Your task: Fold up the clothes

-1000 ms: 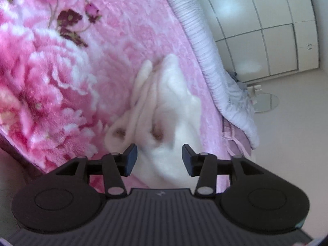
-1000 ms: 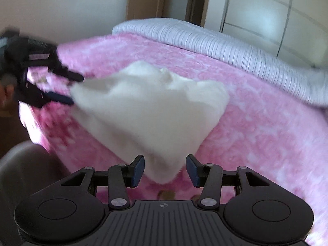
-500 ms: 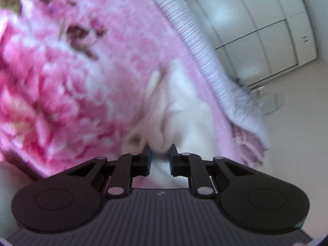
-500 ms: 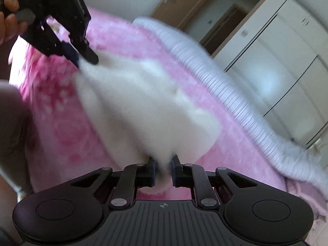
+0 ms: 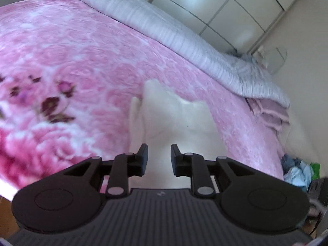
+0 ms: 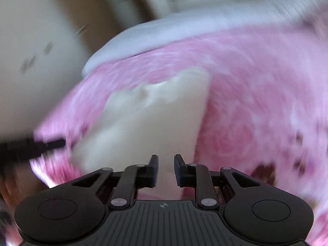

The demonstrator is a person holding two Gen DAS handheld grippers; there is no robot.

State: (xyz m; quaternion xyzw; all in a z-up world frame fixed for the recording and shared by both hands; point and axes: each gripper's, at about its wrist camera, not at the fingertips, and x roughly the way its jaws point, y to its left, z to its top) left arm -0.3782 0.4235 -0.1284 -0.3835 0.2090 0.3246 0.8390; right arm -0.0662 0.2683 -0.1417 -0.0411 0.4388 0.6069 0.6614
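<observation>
A: What's changed? 
B: A moment ago both pairs of jaws pinched shut on the white garment (image 5: 174, 119); now the left gripper (image 5: 157, 157) and right gripper (image 6: 166, 169) are opening, cloth between the pads but apparently not pressed. 
A: And the garment? 
B: Bunched on the pink blanket (image 5: 86, 57), near its edge. Likely released, fold unfinished.

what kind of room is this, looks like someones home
Most likely a bedroom in a home: a bed under a pink floral blanket, a rolled striped quilt along its far side, and tall white wardrobe doors behind. A white garment lies on the blanket.
</observation>
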